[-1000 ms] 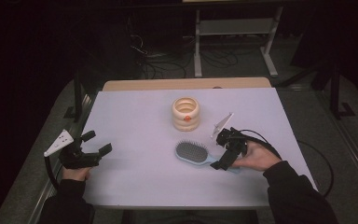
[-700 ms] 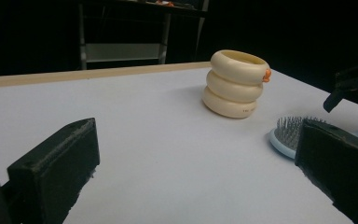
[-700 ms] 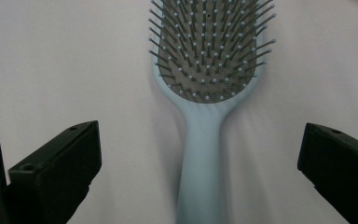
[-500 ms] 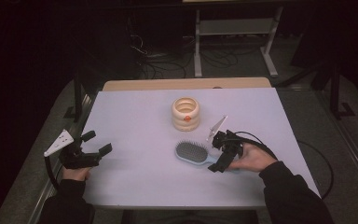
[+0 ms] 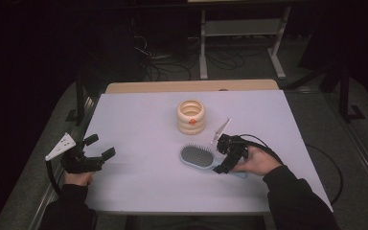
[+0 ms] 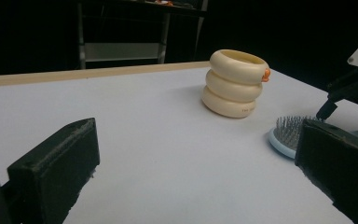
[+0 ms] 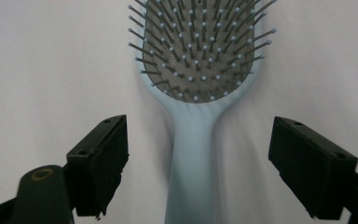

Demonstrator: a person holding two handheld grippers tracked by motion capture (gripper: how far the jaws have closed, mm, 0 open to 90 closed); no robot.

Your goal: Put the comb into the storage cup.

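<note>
The right hand-held gripper (image 5: 223,160) is hovering right over the handle of the light blue hairbrush (image 5: 199,158), tilted down toward the white table (image 5: 139,120). In the right gripper view the brush (image 7: 196,93) is lying bristles up, its handle running straight down the middle between the two black jaws. The jaws have just been closing in on it, yet there is clear table showing on either side of the handle — the pads are not touching it, so nothing is being gripped.

The hairbrush itself is lying flat on the near right part of the table, its bristled head pointing toward the table's middle and its handle toward the person's right hand (image 5: 256,160).

Just beyond the brush, nearer the far edge, a cream ringed holder (image 5: 190,116) is standing upright — three stacked rings with a small orange spot on its side. It is standing apart from the brush.

Over on the near left, the left hand-held gripper (image 5: 98,154) is sitting low at the table's edge, well apart from everything, its jaws standing wide with nothing between them. In the left gripper view the holder (image 6: 235,84) and the brush's head (image 6: 289,133) are both showing beyond those open jaws.
</note>
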